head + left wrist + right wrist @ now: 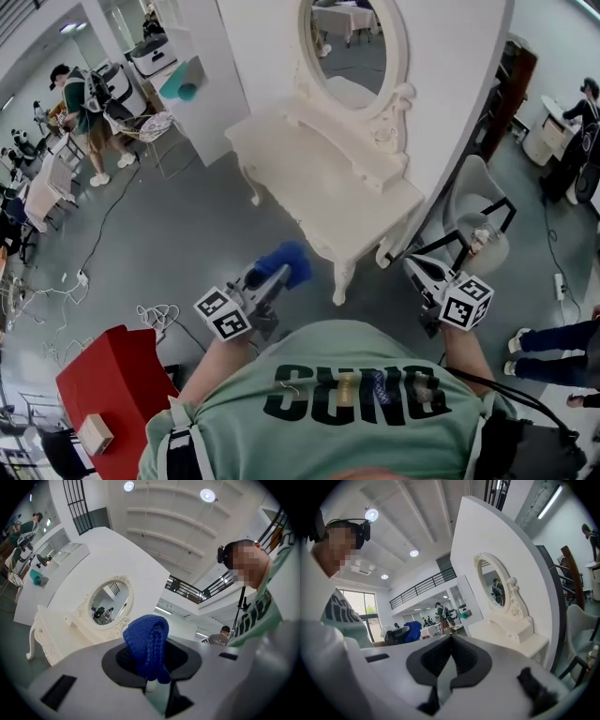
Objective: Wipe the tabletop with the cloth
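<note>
- Your left gripper [262, 286], at the lower centre of the head view, is clamped on the blue knitted cloth [146, 641], which is bunched above the jaws.
- Your right gripper [451, 645] has its jaws pressed together with nothing between them.
- The cloth looks soft, light and floppy, so pinch its folded bulk.
- The white tabletop [328, 187] lies mid-frame, apart from the cloth, and is probably bare.

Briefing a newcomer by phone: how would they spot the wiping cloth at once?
Find the white carved dressing table with the oval mirror. By its near corner, the left gripper is shut on a blue knitted cloth. Nothing else by the table is blue.
</note>
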A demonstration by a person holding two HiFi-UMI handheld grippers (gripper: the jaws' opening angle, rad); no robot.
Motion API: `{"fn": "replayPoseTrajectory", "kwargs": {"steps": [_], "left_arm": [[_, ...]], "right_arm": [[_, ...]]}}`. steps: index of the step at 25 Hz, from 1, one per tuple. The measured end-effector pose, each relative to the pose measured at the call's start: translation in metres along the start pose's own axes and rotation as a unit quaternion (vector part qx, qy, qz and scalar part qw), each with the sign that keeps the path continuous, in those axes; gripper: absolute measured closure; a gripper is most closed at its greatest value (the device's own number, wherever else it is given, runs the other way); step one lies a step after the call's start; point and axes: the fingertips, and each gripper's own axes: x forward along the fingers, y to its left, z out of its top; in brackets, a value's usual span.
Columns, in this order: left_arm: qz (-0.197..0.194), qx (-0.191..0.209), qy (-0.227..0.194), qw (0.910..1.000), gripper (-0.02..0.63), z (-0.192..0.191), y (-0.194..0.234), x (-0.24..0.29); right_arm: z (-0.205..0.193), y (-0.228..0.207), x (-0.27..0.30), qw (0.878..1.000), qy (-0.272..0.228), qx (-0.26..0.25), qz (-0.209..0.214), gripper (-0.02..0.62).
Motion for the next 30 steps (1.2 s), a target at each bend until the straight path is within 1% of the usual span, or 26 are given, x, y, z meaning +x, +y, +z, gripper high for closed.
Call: {"fn": "replayPoseTrajectory", "kwargs": {"steps": [3, 6, 10, 13, 15, 19, 21, 23, 26, 30], "left_arm": [[0.002, -0.004, -0.004, 1.0, 0.495, 0.014, 0.041, -0.005], [-0.011, -0.008, -0.003, 0.9999, 0.495, 0.035, 0.09, -0.003], [-0.036, 0.004, 0.021, 0.9991, 0.495, 0.075, 0.156, 0.004], [-0.05, 0.003, 0.035, 0.9981, 0.495, 0.104, 0.208, 0.015], [-0.057, 0.007, 0.047, 0.9972, 0.495, 0.117, 0.236, 0.027], [-0.059, 0.013, 0.06, 0.9963, 0.495, 0.129, 0.273, 0.061], [-0.051, 0.013, 0.061, 0.9967, 0.495, 0.13, 0.282, 0.078], [-0.034, 0.015, 0.059, 0.9976, 0.495, 0.128, 0.292, 0.099], [0.007, 0.03, 0.065, 0.9974, 0.495, 0.122, 0.313, 0.13], [0.061, 0.053, 0.081, 0.9935, 0.495, 0.128, 0.352, 0.157]], "right_arm": [[0.003, -0.002, 0.039, 1.0, 0.005, -0.006, 0.005, 0.583], [0.02, -0.005, 0.088, 1.0, 0.002, -0.014, -0.001, 0.583], [0.05, -0.004, 0.157, 1.0, -0.021, -0.009, -0.011, 0.583], [0.07, -0.015, 0.201, 0.999, -0.045, -0.007, -0.025, 0.583], [0.079, -0.021, 0.224, 0.998, -0.055, -0.006, -0.03, 0.583], [0.085, -0.036, 0.245, 0.999, -0.044, -0.013, -0.03, 0.583], [0.09, -0.049, 0.242, 0.999, -0.039, -0.011, -0.027, 0.583], [0.096, -0.07, 0.24, 0.999, -0.033, -0.014, -0.022, 0.583], [0.106, -0.103, 0.245, 1.0, -0.02, -0.021, -0.003, 0.583], [0.122, -0.133, 0.269, 0.999, 0.004, -0.044, 0.029, 0.583]]}}
